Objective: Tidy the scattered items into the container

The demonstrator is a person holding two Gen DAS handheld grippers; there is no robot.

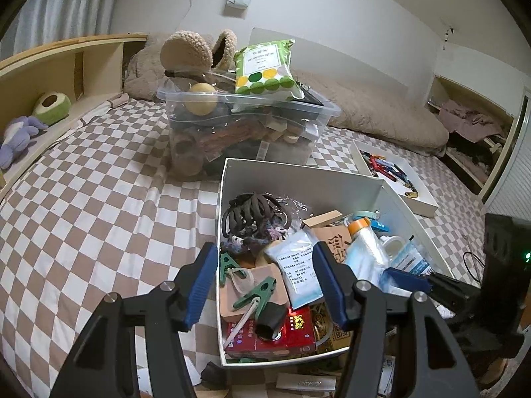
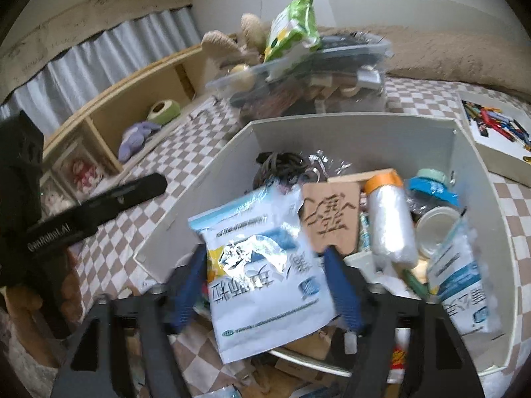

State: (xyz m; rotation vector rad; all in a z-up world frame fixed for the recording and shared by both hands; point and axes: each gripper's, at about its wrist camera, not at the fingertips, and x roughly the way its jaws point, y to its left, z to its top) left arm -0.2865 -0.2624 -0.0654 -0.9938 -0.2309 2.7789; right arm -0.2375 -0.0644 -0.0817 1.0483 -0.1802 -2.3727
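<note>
The white cardboard box (image 1: 298, 179) sits on the checkered bed, full of small items: hair ties, green clips (image 1: 255, 293), a red packet, a wooden tag, a plastic-wrap roll. My left gripper (image 1: 265, 285) hovers open over its near left corner, empty. In the right wrist view the same box (image 2: 381, 129) lies ahead. My right gripper (image 2: 265, 285) stands open around a white and blue packet (image 2: 265, 272) that lies tilted over the box's near edge. Its fingers (image 2: 343, 293) do not press the packet. The view is blurred.
A clear plastic bin (image 1: 245, 129) piled with slippers, a ball and a green pack stands behind the box. A shallow white tray of pens (image 1: 395, 172) lies to the right. A wooden shelf (image 1: 66, 66) with plush toys runs along the left. Loose packets lie by the box's near edge.
</note>
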